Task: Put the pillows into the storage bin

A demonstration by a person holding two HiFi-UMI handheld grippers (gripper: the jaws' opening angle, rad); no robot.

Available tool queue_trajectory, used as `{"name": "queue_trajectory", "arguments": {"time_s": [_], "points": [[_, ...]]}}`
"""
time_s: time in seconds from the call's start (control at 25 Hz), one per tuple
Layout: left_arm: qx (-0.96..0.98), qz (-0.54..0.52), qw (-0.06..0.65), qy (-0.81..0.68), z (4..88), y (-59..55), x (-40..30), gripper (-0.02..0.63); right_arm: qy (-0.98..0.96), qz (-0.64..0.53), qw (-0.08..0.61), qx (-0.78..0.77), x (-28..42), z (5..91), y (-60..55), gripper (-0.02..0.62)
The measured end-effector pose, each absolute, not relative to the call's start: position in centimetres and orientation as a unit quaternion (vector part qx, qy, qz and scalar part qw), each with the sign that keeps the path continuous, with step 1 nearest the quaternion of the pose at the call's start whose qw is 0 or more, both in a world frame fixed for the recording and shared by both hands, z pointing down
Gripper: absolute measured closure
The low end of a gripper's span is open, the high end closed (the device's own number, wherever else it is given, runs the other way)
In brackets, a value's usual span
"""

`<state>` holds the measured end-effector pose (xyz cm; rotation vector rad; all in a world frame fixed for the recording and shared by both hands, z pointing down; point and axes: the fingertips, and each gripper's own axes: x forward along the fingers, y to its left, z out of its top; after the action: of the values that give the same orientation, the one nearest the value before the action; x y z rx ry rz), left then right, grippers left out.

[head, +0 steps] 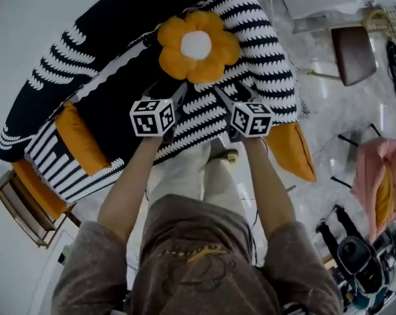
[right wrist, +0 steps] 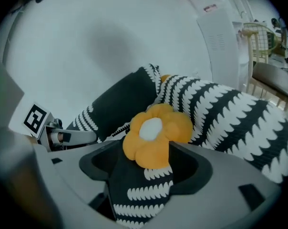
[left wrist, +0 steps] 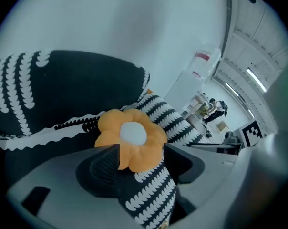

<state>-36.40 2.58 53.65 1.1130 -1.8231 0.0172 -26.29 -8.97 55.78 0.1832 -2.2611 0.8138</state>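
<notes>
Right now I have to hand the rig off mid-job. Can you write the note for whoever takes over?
Grippers: the left gripper is open, its jaws either side of the flower pillow's lower petals and not clamped as far as I can tell. The right gripper is open at the same pillow.
Things: the flower pillow lies on the striped cover. Orange cushions show at the cover's left and right edges. The storage bin is in no view.
Done: nothing binned that I can see.
Left: close on the flower pillow, lift it, find the bin, then fetch the rest.
</notes>
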Motion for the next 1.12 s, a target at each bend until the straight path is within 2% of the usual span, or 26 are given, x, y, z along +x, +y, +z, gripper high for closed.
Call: {"name": "queue_trajectory", "arguments": {"time_s": [0.32,0.52,0.72,0.84,0.96,1.12], "points": [[0.410,0.004,0.523,-0.747,67.2,1.2,-41.3,0.310,-0.858,0.326,0.386,0.087,-29.0,67.4,-12.3,0.270],[0.399,0.010,0.526,-0.751,70.7,1.4,-41.6,0.304,-0.850,0.336,0.400,0.063,-29.2,71.1,-11.0,0.280],[0.394,0.015,0.527,-0.753,71.0,1.8,-41.5,0.311,-0.845,0.356,0.396,0.048,-29.6,71.3,-9.8,0.369],[0.397,0.013,0.533,-0.747,70.3,2.1,-41.8,0.402,-0.853,0.351,0.385,0.039,-30.5,70.2,-8.7,0.454],[0.404,0.007,0.531,-0.745,68.8,1.8,-41.6,0.526,-0.866,0.339,0.366,0.028,-31.2,68.3,-8.2,0.520],[0.415,-0.012,0.515,-0.750,64.9,0.2,-40.4,0.576,-0.885,0.326,0.332,0.014,-31.1,63.7,-10.0,0.551]]}}
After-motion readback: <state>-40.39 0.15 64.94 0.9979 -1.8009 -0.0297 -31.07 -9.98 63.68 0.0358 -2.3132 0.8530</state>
